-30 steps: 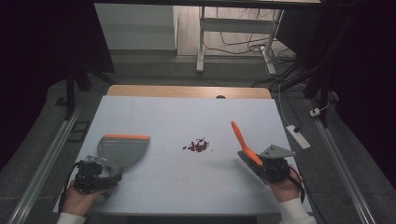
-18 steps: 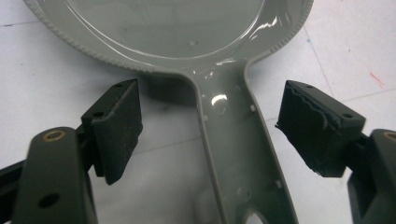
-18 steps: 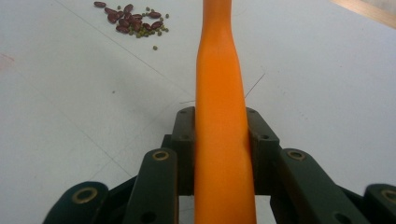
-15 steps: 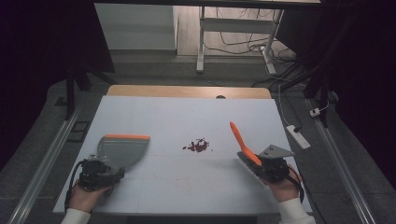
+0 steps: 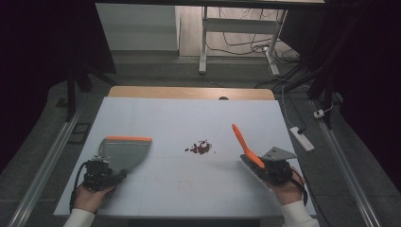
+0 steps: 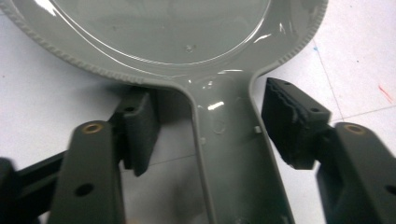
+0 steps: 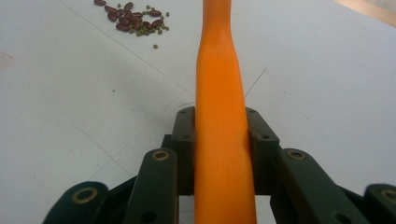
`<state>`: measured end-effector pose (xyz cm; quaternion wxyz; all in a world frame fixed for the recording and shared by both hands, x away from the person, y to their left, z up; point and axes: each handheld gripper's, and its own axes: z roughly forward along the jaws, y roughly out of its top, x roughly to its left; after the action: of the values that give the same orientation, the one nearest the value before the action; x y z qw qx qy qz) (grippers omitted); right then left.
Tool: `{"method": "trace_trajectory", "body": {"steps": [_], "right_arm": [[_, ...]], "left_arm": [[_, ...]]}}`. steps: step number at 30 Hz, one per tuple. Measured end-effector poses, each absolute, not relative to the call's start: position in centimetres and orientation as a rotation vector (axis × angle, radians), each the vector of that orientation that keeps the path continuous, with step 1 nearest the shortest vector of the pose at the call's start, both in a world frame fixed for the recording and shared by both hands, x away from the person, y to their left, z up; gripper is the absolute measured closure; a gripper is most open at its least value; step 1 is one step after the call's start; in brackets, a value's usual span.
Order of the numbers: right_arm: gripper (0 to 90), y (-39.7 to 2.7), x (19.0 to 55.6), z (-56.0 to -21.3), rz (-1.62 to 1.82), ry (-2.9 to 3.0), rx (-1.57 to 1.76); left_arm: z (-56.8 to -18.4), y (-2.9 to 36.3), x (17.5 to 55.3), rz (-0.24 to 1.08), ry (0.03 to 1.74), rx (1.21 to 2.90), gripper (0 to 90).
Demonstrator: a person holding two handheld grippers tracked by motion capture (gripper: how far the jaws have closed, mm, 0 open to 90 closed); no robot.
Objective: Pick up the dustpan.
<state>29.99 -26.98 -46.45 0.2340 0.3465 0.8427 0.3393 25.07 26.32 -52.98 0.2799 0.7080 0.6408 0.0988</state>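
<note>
White tabletop (image 5: 189, 118) carries a grey dustpan (image 5: 124, 151) at its left; the left gripper (image 6: 212, 128) has just been closing around its handle, pads not yet touching. Right gripper (image 7: 219, 140) clamps an orange brush handle (image 7: 219, 107) near spilled beans (image 5: 200, 148).

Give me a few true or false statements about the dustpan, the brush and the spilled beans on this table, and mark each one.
1. The right hand-held gripper is shut on the orange plastic brush handle. True.
2. The left hand-held gripper clamps the grey plastic dustpan's handle. False: its jaws have just been closing with the handle between them, but gaps remain on both sides.
3. The small pile of red and green beans lies inside the dustpan. False: it lies on the white table, between the dustpan and the brush.
4. The dustpan has an orange front edge. True.
5. The brush bristles are sweeping the beans. False: the brush is apart from them.
</note>
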Motion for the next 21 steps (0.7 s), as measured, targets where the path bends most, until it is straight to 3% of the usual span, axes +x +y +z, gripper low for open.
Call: {"method": "trace_trajectory", "body": {"steps": [13,21], "right_arm": [[69.9,-26.88,29.96,-46.50,0.922,2.315,0.945],[69.9,-26.85,29.94,-46.60,0.916,2.320,0.945]], "left_arm": [[-53.16,26.79,24.99,0.251,1.716,1.844,59.6],[-53.16,26.94,25.00,0.257,1.714,1.840,61.4]]}}
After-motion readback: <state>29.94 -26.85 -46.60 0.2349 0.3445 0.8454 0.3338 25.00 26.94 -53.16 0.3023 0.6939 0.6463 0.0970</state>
